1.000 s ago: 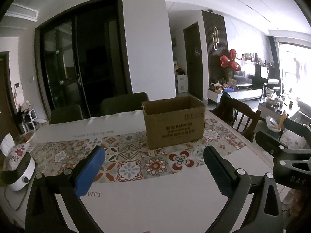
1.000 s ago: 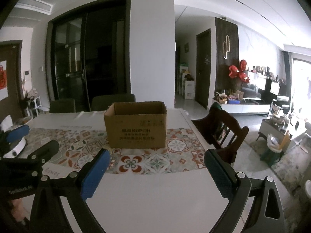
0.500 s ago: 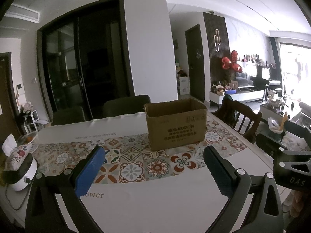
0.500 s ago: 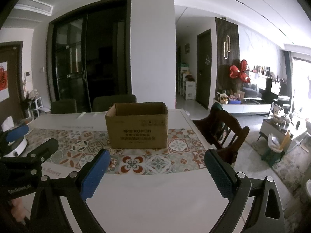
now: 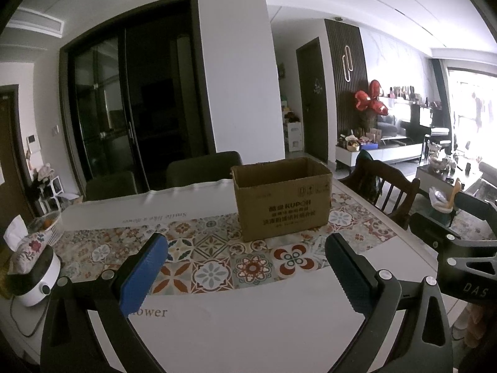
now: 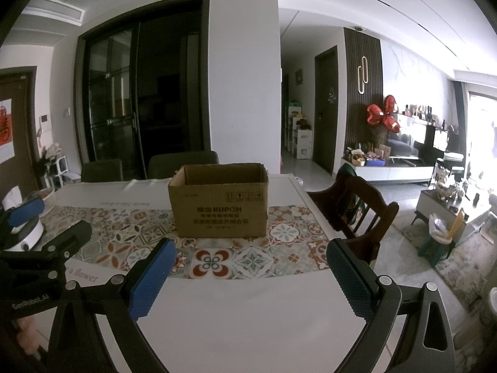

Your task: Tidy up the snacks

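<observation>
Over the last second you've tilted both views slightly up, nothing else: your left gripper (image 5: 245, 267) and right gripper (image 6: 251, 272) hang spread wide and empty above the table (image 6: 248, 317). The cardboard box (image 6: 219, 200) stands open-topped on the patterned runner (image 5: 202, 258), well ahead of both (no snacks are in view, so sorting hasn't begun).

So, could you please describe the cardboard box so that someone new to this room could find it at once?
Start at the long dining table with the white cloth and its band of patterned tiles. The box stands on that band, towards the far side, in front of two dark chairs. It is the only brown carton there, open at the top, with dark print on its front.
</observation>
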Demonstrator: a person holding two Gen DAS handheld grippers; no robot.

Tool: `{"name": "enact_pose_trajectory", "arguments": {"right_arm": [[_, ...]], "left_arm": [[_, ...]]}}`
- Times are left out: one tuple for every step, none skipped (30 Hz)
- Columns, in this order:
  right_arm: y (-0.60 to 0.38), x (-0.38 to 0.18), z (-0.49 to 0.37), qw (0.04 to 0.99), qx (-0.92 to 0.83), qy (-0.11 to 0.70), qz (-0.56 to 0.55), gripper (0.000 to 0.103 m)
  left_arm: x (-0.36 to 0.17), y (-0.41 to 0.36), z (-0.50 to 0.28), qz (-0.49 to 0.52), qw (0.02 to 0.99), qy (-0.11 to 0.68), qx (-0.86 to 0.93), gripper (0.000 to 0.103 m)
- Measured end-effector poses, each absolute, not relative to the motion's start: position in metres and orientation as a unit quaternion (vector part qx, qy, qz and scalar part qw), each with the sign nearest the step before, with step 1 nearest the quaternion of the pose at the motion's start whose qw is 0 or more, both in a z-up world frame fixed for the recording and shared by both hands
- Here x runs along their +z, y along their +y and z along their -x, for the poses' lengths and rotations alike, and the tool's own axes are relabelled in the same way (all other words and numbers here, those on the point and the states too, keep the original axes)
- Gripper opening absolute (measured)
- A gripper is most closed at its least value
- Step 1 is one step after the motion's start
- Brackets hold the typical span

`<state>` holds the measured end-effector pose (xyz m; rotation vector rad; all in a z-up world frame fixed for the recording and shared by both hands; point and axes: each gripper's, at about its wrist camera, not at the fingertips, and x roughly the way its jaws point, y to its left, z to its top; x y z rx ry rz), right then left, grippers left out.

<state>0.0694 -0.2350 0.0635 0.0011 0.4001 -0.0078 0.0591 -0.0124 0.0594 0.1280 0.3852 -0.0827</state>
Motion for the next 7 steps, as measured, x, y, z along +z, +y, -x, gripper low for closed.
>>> {"name": "enact_pose_trajectory", "arguments": {"right_arm": [[-0.2351,0.0635,-0.0689,0.98,-0.004,0.198,-0.001,0.098],[-0.2349,0.0637,-0.0696,0.98,-0.004,0.199,-0.001,0.098],[-0.235,0.0636,-0.0695,0.98,-0.004,0.199,-0.001,0.098],[-0.2353,0.0635,-0.0685,0.98,-0.004,0.199,-0.002,0.098],[-0.2349,0.0637,-0.0696,0.98,-0.004,0.199,-0.001,0.098],[-0.235,0.0636,-0.0688,0.98,-0.004,0.2,-0.002,0.098],[-0.2351,0.0637,-0.0691,0.98,-0.003,0.199,-0.002,0.098]], "left_arm": [[0.059,-0.0118,-0.0593,-0.064,0.979,0.191,-0.041,0.103],[0.0582,-0.0116,-0.0595,-0.064,0.979,0.192,-0.04,0.103],[0.0583,-0.0115,-0.0594,-0.063,0.979,0.192,-0.041,0.103],[0.0583,-0.0115,-0.0594,-0.063,0.979,0.191,-0.041,0.103],[0.0584,-0.0116,-0.0595,-0.063,0.979,0.191,-0.041,0.103],[0.0584,-0.0117,-0.0595,-0.064,0.979,0.191,-0.041,0.103],[0.0584,-0.0115,-0.0594,-0.063,0.979,0.191,-0.04,0.103]]}}
